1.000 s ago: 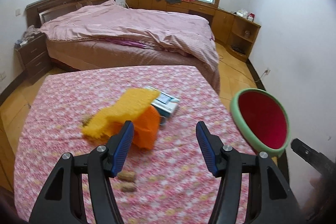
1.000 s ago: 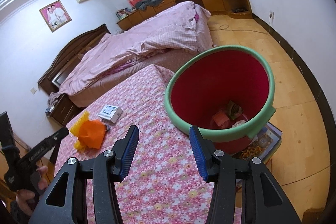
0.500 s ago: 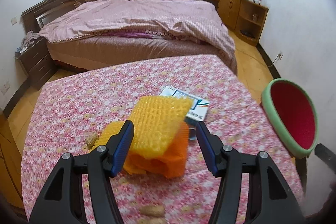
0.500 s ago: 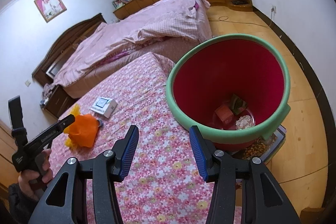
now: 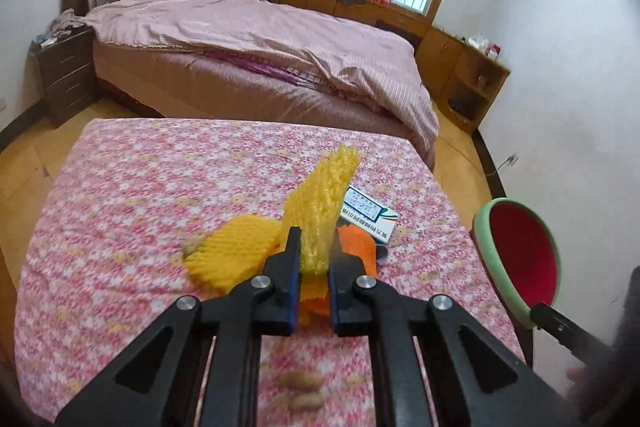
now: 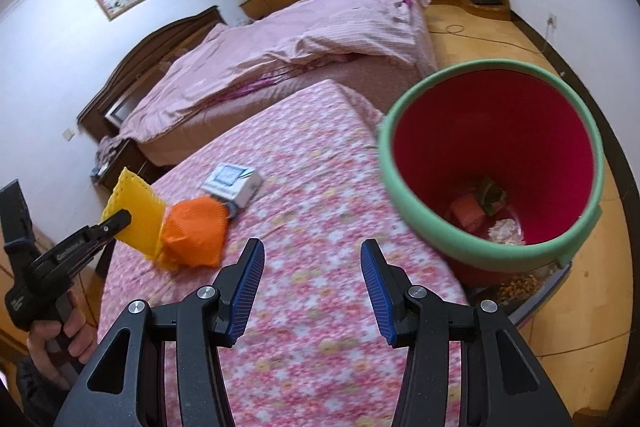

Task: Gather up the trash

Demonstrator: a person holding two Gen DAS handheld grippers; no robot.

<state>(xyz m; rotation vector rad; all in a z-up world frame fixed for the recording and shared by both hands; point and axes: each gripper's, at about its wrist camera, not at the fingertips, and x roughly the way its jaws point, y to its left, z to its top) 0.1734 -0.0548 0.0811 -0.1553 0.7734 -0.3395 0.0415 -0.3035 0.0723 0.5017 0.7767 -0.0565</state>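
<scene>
My left gripper (image 5: 314,267) has just closed its jaws on the yellow foam net sleeve (image 5: 320,211), which stands up from between the pads above the floral tablecloth (image 5: 160,187). An orange foam net (image 6: 196,231) lies just beside it on the cloth, touching a small white and blue box (image 6: 232,183). Two peanuts (image 5: 302,389) lie near the table's close edge. My right gripper (image 6: 312,287) hangs over the cloth with its jaws partly apart and nothing between them. The red bin with a green rim (image 6: 440,223) stands beside the table; at its bottom I see an orange wrapper (image 6: 468,213), a crumpled white scrap (image 6: 504,229) and something dark I cannot identify.
</scene>
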